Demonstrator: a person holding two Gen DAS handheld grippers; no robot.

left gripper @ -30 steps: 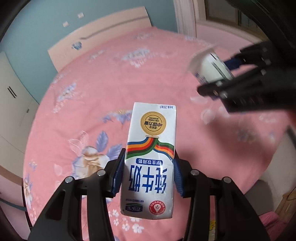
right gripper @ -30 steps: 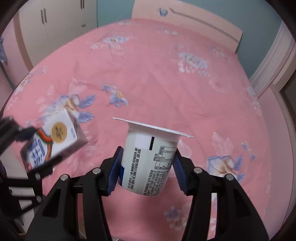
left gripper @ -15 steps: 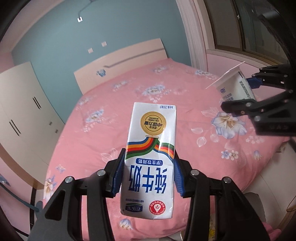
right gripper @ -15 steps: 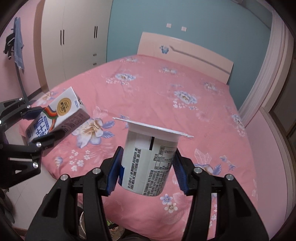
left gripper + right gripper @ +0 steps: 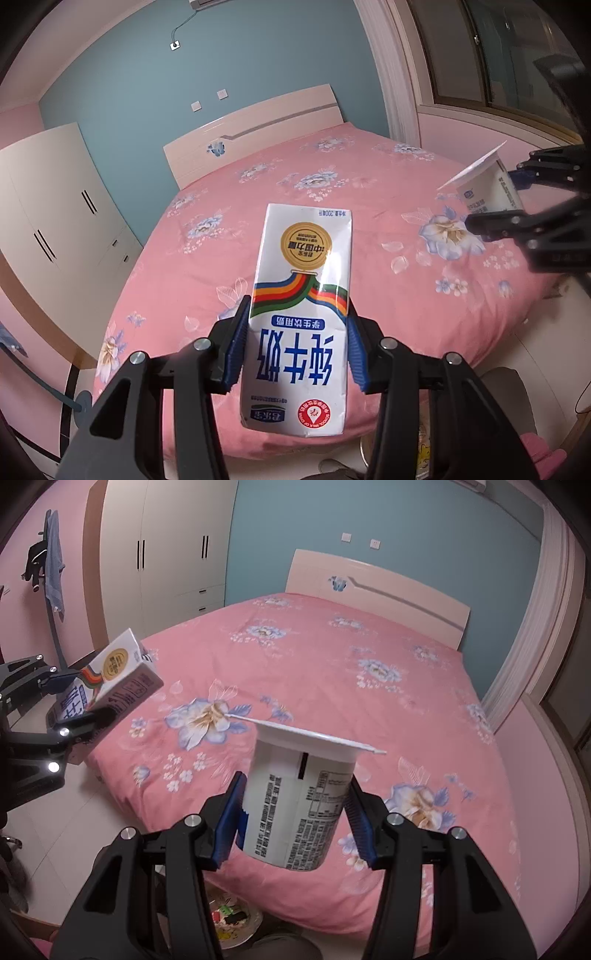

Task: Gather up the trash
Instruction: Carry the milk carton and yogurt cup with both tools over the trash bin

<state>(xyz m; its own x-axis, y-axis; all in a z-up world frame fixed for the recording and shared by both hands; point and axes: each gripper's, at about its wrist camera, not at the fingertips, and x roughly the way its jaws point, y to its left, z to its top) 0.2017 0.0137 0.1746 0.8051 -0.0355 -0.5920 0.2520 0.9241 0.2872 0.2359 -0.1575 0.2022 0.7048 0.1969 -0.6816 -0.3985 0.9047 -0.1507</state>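
Note:
My left gripper (image 5: 297, 345) is shut on a white milk carton (image 5: 301, 314) with blue characters, a gold seal and rainbow stripes, held in the air over the foot of the bed. My right gripper (image 5: 295, 812) is shut on a white yogurt cup (image 5: 297, 801) with a flat lid rim and black print. Each shows in the other's view: the cup (image 5: 487, 188) at the right edge, the carton (image 5: 107, 679) at the left edge, both clamped between blue pads.
A pink floral bed (image 5: 332, 672) with a pale headboard (image 5: 258, 125) fills both views. White wardrobes (image 5: 162, 554) stand at the left. Below my right gripper a bin opening with colourful scraps (image 5: 232, 919) shows on the pale floor (image 5: 66, 834). A window (image 5: 491, 55) is at the right.
Both grippers have risen and drawn back from above the bedspread to past the bed's foot, still holding carton and cup. The room's walls, wardrobes and floor have come into view.

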